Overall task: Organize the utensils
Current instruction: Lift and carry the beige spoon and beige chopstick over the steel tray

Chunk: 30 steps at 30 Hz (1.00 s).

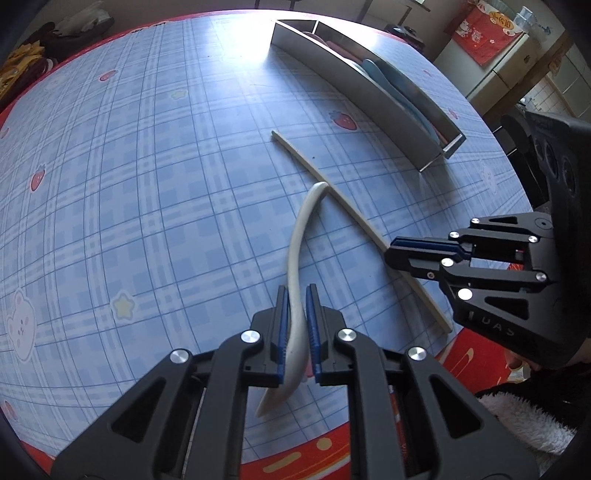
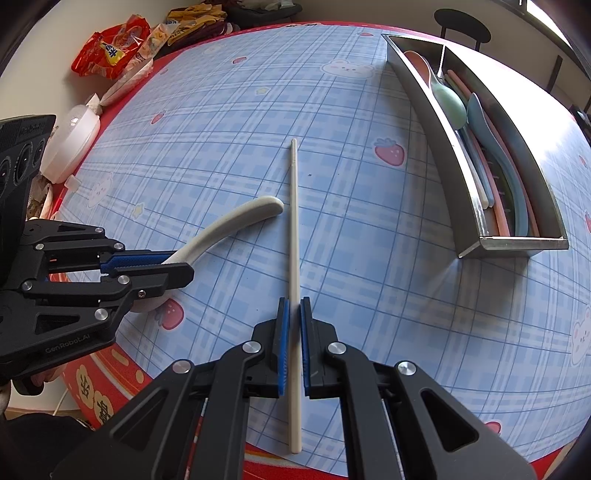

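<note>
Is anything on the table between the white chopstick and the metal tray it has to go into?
Nothing visible: only bare tablecloth lies between the white chopstick and the metal tray.

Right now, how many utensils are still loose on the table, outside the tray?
2. The white spoon lies between the left gripper jaws; the white chopstick lies between the right gripper jaws. The spoon's handle tip almost touches the chopstick. Neither is in the metal tray.

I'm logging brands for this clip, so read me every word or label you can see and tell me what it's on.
"GenRobot.AI": on the left gripper body, right wrist view.
Chinese characters on the red snack bag: too blurred to read.
Gold characters on the red table edge: not legible.
Red wall hanging: too small.
</note>
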{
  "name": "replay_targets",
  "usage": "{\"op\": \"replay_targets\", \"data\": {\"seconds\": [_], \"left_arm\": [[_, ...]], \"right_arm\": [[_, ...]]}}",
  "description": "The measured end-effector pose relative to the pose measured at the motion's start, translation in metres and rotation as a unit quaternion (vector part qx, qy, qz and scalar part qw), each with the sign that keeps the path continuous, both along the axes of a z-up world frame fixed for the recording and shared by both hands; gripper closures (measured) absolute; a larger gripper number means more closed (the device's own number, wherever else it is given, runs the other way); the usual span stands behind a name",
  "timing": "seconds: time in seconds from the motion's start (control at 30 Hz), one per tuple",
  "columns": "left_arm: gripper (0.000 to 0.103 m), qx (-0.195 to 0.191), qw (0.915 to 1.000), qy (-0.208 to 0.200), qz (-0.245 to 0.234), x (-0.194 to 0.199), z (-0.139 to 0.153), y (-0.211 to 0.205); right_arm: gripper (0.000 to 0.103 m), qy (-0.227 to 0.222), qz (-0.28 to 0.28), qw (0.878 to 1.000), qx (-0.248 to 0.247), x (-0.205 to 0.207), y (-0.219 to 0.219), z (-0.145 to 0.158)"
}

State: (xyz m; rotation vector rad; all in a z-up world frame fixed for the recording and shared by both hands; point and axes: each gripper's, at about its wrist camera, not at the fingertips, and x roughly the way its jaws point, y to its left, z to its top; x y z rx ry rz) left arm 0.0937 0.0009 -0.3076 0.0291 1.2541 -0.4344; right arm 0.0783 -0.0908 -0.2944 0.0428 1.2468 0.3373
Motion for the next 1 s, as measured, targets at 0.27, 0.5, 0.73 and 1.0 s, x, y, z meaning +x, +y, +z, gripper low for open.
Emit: {"op": "replay_targets", "data": {"seconds": [0.27,0.5,0.73,1.0], "left_arm": [[0.089,0.007,0.9984,0.001,0.055,0.002,-0.003,0.002],[0.089,-0.038,0.9939,0.014,0.102,-0.012,-0.006,0.030],[0.088,-0.039,0.9945,0.005,0.097,-0.013,-0.007,0.028],[0.088,-0.051,0.9931,0.009,0.105,-0.014,-0.007,0.031]], "right_arm": [[0.097,-0.002,0.003,1.000,-0.008,0.001,0.004,0.001],[0.097,-0.002,0.011,1.000,-0.019,0.005,0.009,0.001],[0.097,-0.008,0.026,0.999,-0.046,0.008,0.020,0.001],[0.097,-0.006,0.019,1.000,-0.023,0.009,0.013,-0.001]]}}
